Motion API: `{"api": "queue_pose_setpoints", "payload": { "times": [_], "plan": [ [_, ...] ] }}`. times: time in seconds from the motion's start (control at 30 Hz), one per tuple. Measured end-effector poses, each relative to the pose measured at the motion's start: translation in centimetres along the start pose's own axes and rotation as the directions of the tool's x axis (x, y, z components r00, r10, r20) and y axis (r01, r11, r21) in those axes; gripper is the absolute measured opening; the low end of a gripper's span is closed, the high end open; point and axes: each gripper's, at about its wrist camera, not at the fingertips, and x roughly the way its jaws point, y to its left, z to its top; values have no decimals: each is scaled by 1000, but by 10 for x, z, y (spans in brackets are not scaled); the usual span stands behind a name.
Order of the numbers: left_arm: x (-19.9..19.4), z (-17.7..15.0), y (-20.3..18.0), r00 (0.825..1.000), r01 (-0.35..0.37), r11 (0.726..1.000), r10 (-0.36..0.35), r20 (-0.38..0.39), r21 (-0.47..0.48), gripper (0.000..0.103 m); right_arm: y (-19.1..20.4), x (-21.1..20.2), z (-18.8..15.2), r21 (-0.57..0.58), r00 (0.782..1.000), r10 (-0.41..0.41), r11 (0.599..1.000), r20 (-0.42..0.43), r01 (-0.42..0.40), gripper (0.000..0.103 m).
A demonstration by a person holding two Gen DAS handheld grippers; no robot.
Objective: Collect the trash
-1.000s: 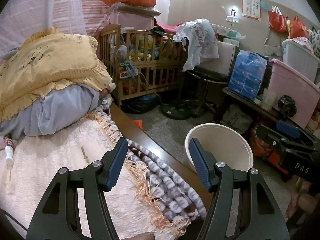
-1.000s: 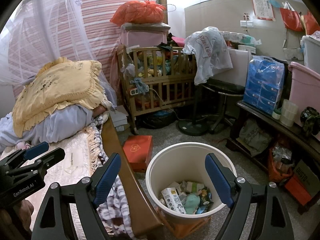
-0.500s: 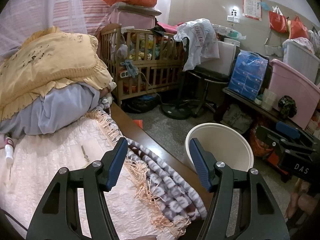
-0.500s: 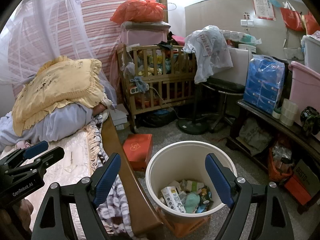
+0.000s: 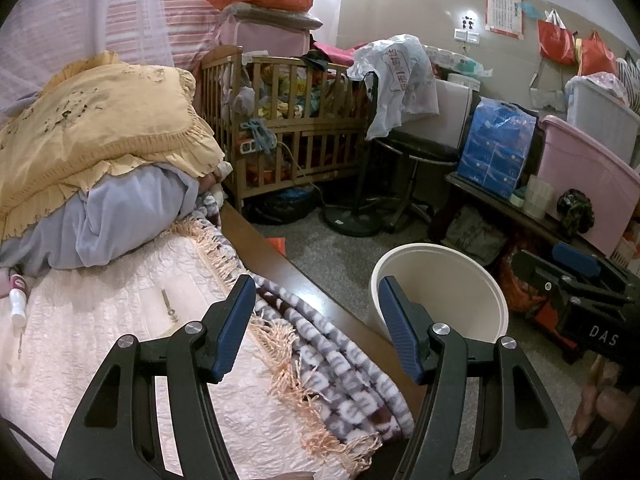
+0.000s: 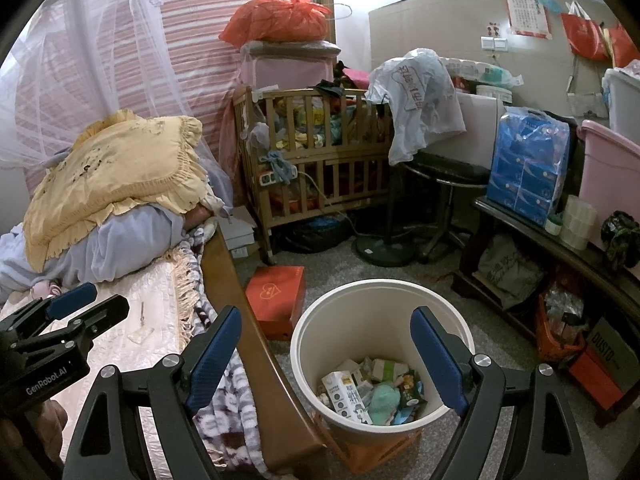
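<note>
Nearest, left gripper (image 5: 316,324) with jaws apart, nothing between them, poised above the fringed patterned blanket (image 5: 340,376) at the bed's wooden edge (image 5: 280,256). Right gripper (image 6: 326,356) likewise spread wide and empty, poised over the white bin (image 6: 304,344) on the floor just beside the bed frame. Inside the bin: cartons and wrappers of trash (image 6: 368,394), with a white milk carton and a teal scrap among them. On the pale quilt (image 5: 100,320), a small screw-like item (image 5: 169,304) and a white-and-red tube (image 5: 18,300) near the left edge. Beside the bin, a red box (image 6: 276,296) on the floor. Further back, a yellow pillow (image 5: 96,128) on bluish bedding. Beyond, a wooden crib (image 6: 316,160) packed with clothes, a black stool (image 6: 444,176), a blue pack (image 6: 528,164) on a low shelf.
</note>
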Motion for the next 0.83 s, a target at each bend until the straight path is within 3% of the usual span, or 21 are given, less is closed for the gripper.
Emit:
{"api": "queue_pose_setpoints", "payload": {
  "times": [0.63, 0.83],
  "plan": [
    [1, -7, 4, 1000, 8, 1000, -8, -2, 1, 63, 6, -7, -3, -5, 1000, 1, 1000, -15, -1, 86],
    [-2, -19, 24, 1000, -10, 1000, 10, -11, -19, 63, 16, 3, -7, -32, 999, 19, 999, -38, -20, 86]
  ]
}}
